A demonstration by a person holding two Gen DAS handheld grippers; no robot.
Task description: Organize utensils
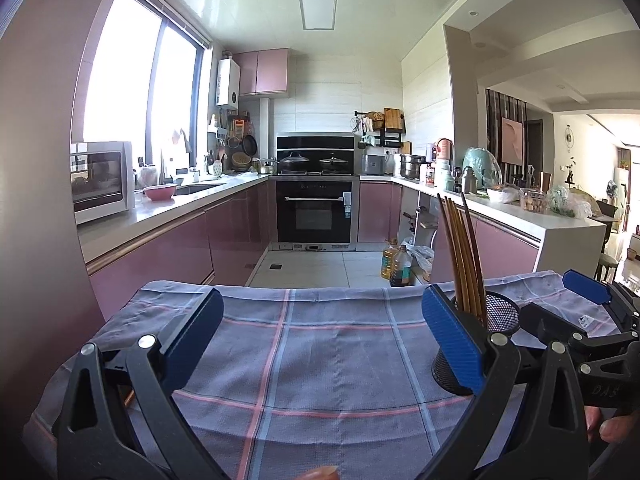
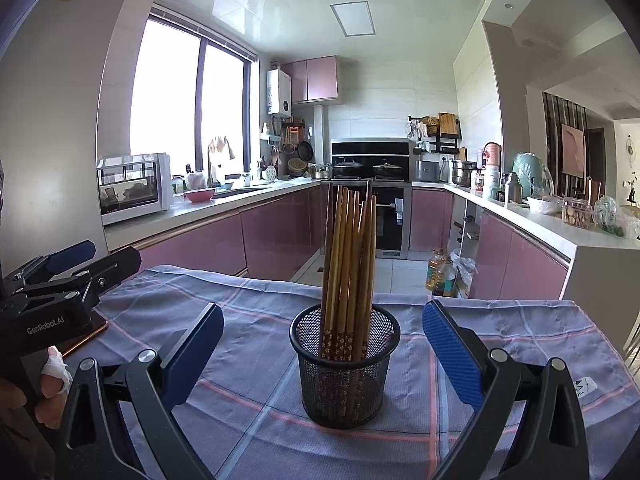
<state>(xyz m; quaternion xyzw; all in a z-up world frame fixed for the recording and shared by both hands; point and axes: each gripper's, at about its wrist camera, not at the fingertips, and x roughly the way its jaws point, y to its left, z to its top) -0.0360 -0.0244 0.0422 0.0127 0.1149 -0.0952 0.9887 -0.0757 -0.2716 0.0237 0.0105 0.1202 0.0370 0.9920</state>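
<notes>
Both tongs gape wide and empty: the left gripper over bare checked cloth, the right gripper framing a black mesh cup. Brown chopsticks, flower-printed low down, stand bunched upright in it, between the right jaws, touching neither.

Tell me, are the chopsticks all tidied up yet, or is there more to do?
Looks nearly finished. Done: the chopsticks stand together in the black mesh cup on the checked cloth. In hand: nothing; the left gripper and right gripper are both open and empty. Left: I see no loose chopsticks on the cloth, so maybe nothing remains, though parts of the table are hidden.
</notes>
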